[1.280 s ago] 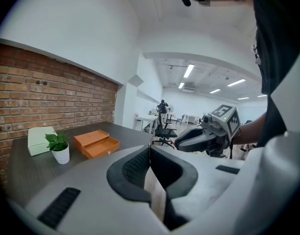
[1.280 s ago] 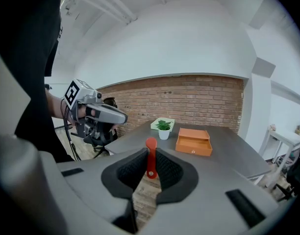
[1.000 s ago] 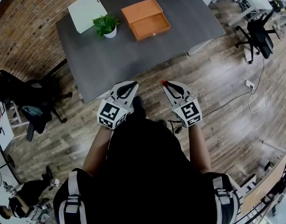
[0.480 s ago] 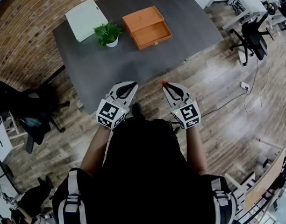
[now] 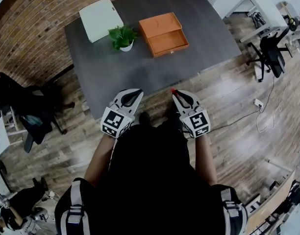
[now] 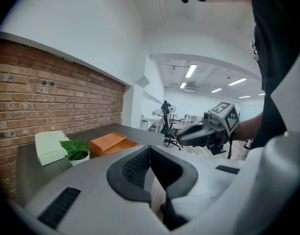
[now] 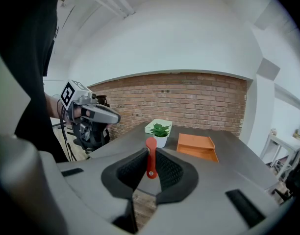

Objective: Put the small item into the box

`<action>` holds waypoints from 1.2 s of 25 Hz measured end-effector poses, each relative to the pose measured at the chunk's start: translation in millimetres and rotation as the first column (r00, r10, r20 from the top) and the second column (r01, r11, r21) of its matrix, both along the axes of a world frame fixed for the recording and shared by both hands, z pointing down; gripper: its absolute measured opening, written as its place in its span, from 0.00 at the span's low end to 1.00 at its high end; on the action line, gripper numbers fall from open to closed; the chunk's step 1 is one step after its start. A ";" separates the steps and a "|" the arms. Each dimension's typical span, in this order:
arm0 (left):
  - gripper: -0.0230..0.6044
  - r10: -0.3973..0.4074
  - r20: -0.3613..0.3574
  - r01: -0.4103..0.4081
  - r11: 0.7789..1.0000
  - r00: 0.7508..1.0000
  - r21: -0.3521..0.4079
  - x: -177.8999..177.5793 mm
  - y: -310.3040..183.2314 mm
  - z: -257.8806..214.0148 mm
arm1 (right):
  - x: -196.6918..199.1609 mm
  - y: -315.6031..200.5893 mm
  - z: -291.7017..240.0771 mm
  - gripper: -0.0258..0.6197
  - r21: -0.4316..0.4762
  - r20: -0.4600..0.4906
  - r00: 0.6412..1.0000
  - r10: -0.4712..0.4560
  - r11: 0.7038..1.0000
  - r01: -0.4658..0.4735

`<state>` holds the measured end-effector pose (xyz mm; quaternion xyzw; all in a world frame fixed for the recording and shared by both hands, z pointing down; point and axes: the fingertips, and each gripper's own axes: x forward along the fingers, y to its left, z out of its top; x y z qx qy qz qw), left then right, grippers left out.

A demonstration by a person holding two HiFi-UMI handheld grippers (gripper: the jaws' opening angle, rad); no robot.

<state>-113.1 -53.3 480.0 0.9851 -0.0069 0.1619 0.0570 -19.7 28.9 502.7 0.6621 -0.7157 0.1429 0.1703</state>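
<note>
- Progress: the red item (image 7: 150, 158) is gripped upright between the jaws of the right gripper (image 7: 150, 167), its upper end sticking out above the pads. Pick-up is judged done; carrying and placing are left.
- Jaws of the left gripper (image 6: 149, 152) are pressed together with nothing between them; no part in the job is apparent.
- Both grippers are held over the wooden floor (image 5: 228, 106), just short of the near edge of the desk (image 5: 140, 70) and close to the person's body.
- Target: the orange box (image 5: 164, 29) lies toward the far edge of the desk, about midway along it. Its near half looks open at the top, with nothing made out inside. It is well apart from the red item.
- Left to do, as judged: a forward reach across the desk, a lowering over the open half, then a release.
- A potted plant (image 5: 123, 37) stands just beside the box, on its left side. A white box (image 5: 101, 18) sits at the far left corner.
- Bare desk lies between the near edge and the box, so no obstacle is seen on the straight line. The plant matters only if the approach drifts left.
- An office chair (image 5: 273, 50) and a cable (image 5: 267, 111) are noted on the floor at the right, clear of the path.
</note>
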 end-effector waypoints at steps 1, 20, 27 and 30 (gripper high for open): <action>0.07 -0.033 0.006 0.033 0.999 0.999 -0.004 -4.5 -8.9 2.0 | -0.1 -5.6 -0.1 0.14 0.001 0.000 1.000 -0.019 1.000 0.019; 0.07 -0.346 0.017 0.345 0.938 0.938 0.012 108.6 -21.0 -7.0 | 141.4 -36.5 -5.6 0.14 0.006 -0.001 0.953 -0.303 0.953 0.303; 0.07 -0.475 0.025 0.475 0.880 0.880 0.014 159.3 -0.2 -12.2 | 203.5 -34.2 -0.2 0.14 -0.003 0.014 0.902 -0.431 0.902 0.431; 0.07 -0.518 0.025 0.518 0.855 0.855 0.004 166.7 6.4 -11.0 | 211.2 -37.8 3.2 0.14 -0.012 0.009 0.877 -0.481 0.876 0.481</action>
